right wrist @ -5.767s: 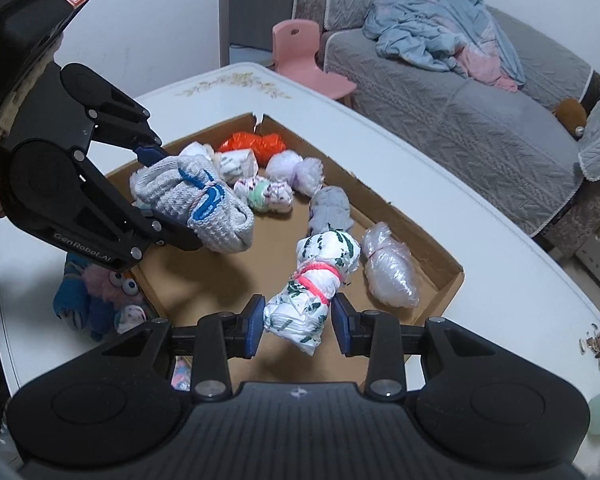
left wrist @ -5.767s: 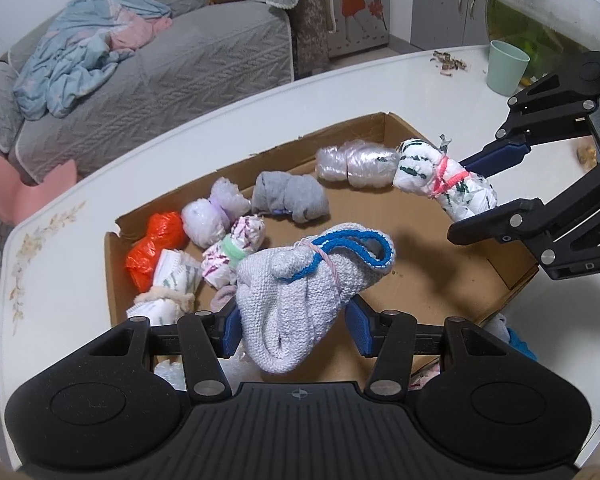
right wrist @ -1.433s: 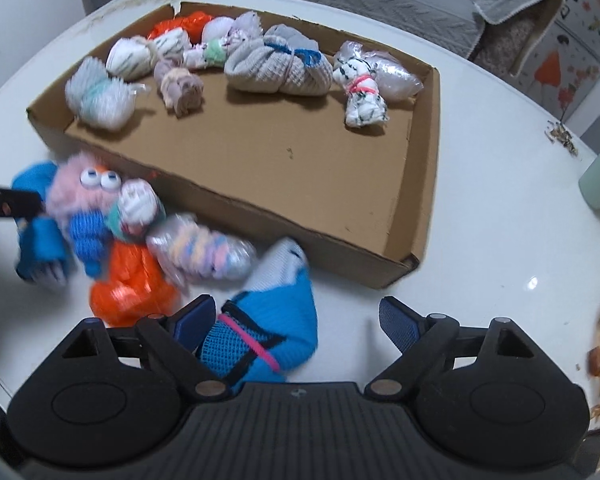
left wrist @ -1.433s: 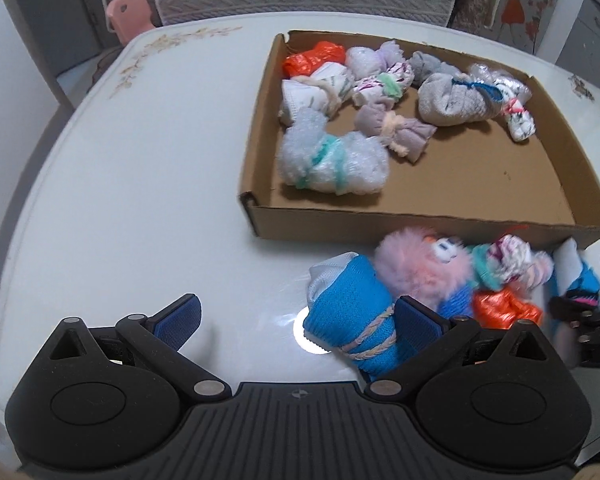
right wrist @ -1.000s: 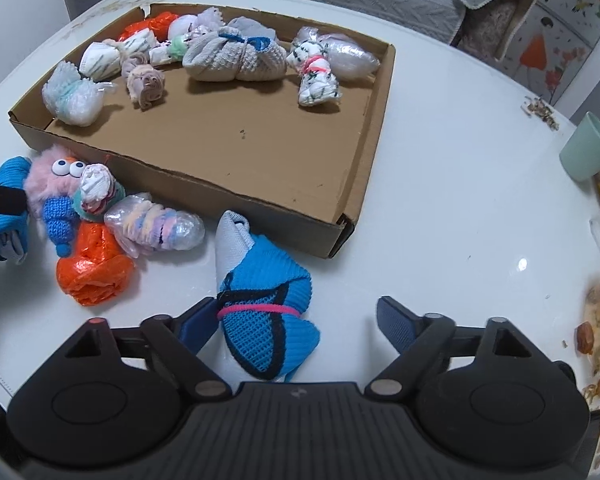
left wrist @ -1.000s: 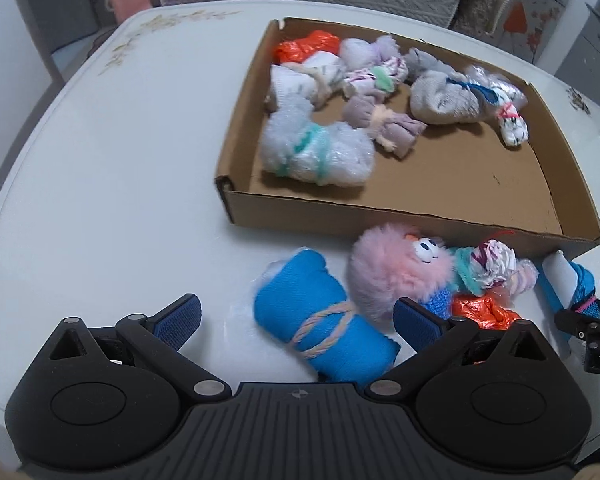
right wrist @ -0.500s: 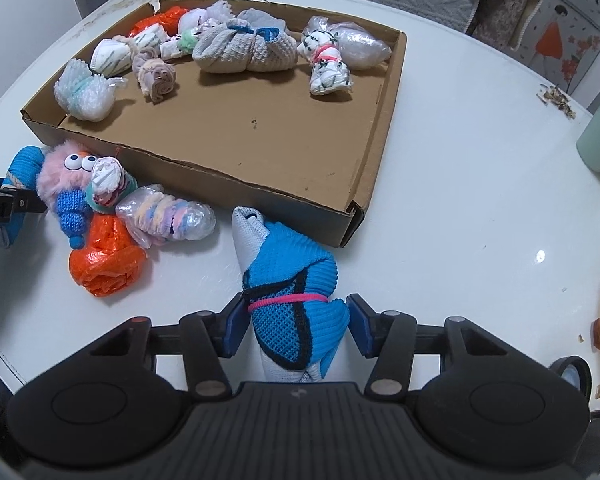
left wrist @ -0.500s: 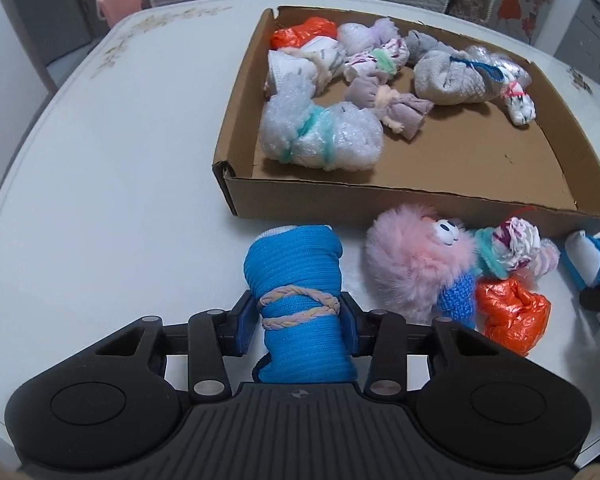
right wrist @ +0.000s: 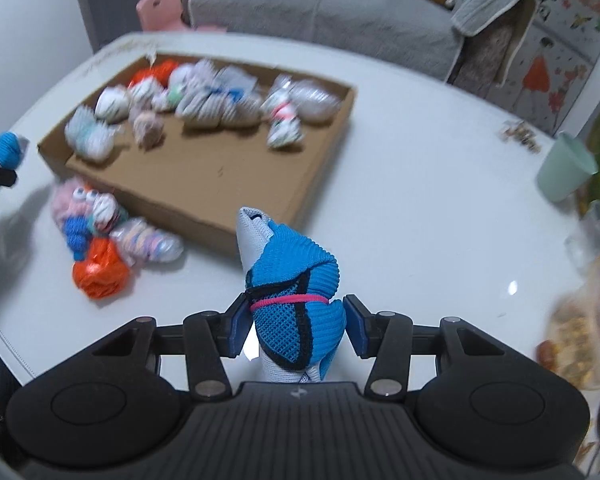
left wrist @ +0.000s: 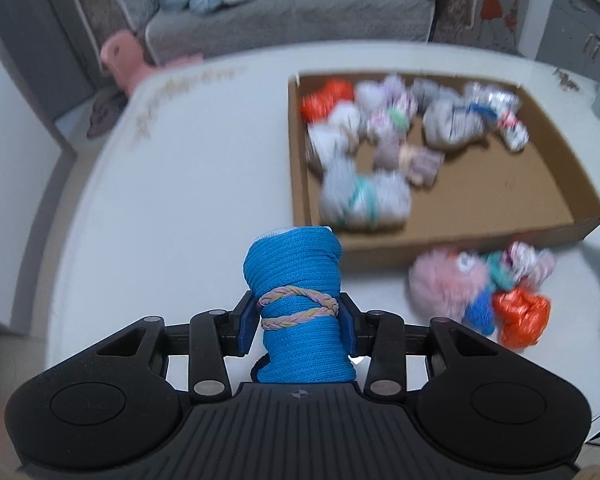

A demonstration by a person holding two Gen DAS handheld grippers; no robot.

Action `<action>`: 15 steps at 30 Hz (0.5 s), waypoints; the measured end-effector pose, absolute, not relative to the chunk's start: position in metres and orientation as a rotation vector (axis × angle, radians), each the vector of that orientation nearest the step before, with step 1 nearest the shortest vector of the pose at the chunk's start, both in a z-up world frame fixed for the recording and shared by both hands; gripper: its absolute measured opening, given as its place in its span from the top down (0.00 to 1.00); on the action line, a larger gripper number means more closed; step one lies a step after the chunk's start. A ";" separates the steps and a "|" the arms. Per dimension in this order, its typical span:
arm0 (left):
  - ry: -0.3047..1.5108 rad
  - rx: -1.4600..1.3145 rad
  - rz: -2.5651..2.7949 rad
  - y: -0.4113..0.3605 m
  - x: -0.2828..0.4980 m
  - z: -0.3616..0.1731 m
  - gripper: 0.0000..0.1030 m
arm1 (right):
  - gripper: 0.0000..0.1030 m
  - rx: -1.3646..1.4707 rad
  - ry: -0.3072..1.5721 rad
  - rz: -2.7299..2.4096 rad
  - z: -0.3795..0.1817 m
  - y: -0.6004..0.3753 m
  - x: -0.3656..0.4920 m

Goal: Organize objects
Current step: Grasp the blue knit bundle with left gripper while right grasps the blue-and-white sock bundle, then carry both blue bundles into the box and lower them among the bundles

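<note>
My left gripper [left wrist: 298,322] is shut on a blue sock roll [left wrist: 296,280] tied with a braided band and holds it above the white table. My right gripper [right wrist: 296,322] is shut on a blue and grey sock bundle [right wrist: 292,288] with a pink band, also lifted. The shallow cardboard box [left wrist: 500,236] lies ahead with several tied bundles along its far side; it also shows in the right wrist view [right wrist: 300,184]. The left gripper's roll shows at the far left of the right wrist view [right wrist: 6,148].
Outside the box's near wall lie a pink fuzzy toy [left wrist: 448,284], an orange bundle [left wrist: 520,316], a striped bundle [left wrist: 528,264] and a clear pastel bundle [right wrist: 148,244]. A green cup [right wrist: 564,168] and snack containers [right wrist: 580,320] stand at the right. A grey sofa [right wrist: 340,12] is behind.
Both grippers have lifted their blue bundles off the table and tilted up, so the box and room appear farther and the view is blurred.
</note>
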State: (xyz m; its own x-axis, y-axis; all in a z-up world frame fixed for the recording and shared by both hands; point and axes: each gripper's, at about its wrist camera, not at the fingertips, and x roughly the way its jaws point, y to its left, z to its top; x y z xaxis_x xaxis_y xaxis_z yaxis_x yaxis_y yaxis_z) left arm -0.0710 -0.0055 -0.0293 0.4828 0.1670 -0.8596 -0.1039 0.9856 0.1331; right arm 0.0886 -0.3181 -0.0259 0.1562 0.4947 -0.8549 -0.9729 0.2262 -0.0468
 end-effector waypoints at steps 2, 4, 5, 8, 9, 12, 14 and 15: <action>1.028 0.088 0.146 -0.002 -0.062 -0.016 0.55 | 0.56 -0.701 0.811 1.172 -0.022 -0.321 0.099; 0.984 0.136 0.115 0.000 -0.056 0.000 0.55 | 0.56 -0.693 0.777 1.146 -0.018 -0.323 0.108; 0.957 0.161 0.098 0.000 -0.053 0.008 0.55 | 0.56 -0.682 0.762 1.142 -0.016 -0.325 0.113; 0.901 0.197 0.037 0.006 -0.047 0.022 0.55 | 0.57 -0.660 0.708 1.112 -0.010 -0.329 0.125; 0.876 0.217 0.024 0.008 -0.046 0.023 0.55 | 0.57 -0.658 0.682 1.097 -0.008 -0.330 0.129; 0.833 0.194 -0.007 0.015 -0.045 0.016 0.55 | 0.57 -0.617 0.635 1.071 -0.006 -0.328 0.140; 0.840 0.185 -0.020 0.015 -0.041 0.011 0.55 | 0.57 -0.598 0.577 1.057 -0.003 -0.324 0.142; 0.827 0.210 -0.042 0.011 -0.040 0.010 0.55 | 0.57 -0.594 0.537 1.061 -0.001 -0.322 0.141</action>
